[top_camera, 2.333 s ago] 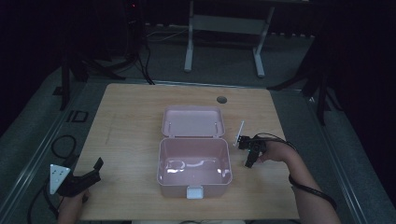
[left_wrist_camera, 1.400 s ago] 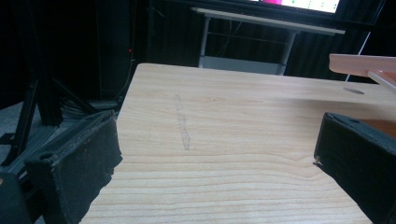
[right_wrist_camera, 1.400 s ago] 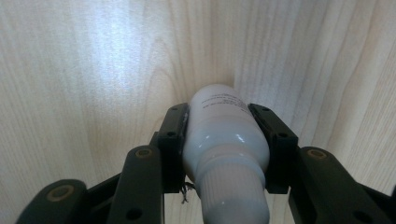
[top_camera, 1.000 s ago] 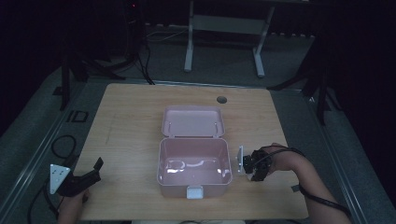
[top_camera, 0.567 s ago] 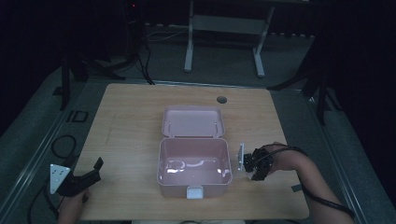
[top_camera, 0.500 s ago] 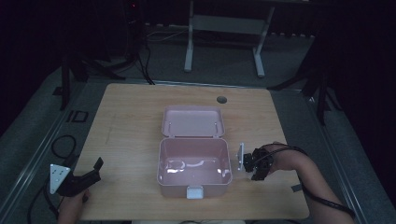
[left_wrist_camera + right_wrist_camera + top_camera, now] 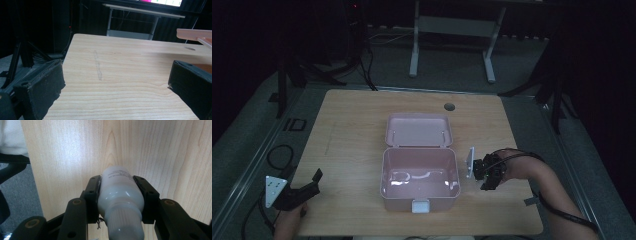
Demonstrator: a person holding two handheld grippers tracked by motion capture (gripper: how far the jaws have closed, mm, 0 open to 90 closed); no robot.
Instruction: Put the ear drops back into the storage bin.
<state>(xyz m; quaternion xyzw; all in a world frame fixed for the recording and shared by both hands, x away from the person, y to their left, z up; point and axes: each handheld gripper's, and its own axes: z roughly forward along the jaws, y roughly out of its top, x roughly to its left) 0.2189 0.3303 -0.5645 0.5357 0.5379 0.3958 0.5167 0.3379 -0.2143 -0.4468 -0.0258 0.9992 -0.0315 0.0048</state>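
Since 2.3 seconds ago the right gripper (image 7: 486, 175) has drawn nearer beside the open pink box (image 7: 420, 177). Its own view shows it clamping a white bottle (image 7: 120, 195) over the surface (image 7: 155, 150). The left gripper (image 7: 302, 191) gapes wide, empty.

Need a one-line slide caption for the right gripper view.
Right tool clamped on a white bottle, held over the wooden table.

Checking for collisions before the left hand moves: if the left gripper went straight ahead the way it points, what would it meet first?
Probably nothing at first: ahead of the left gripper lies bare table. The pink box sits off to its right, likely outside the line, though depth is unclear.
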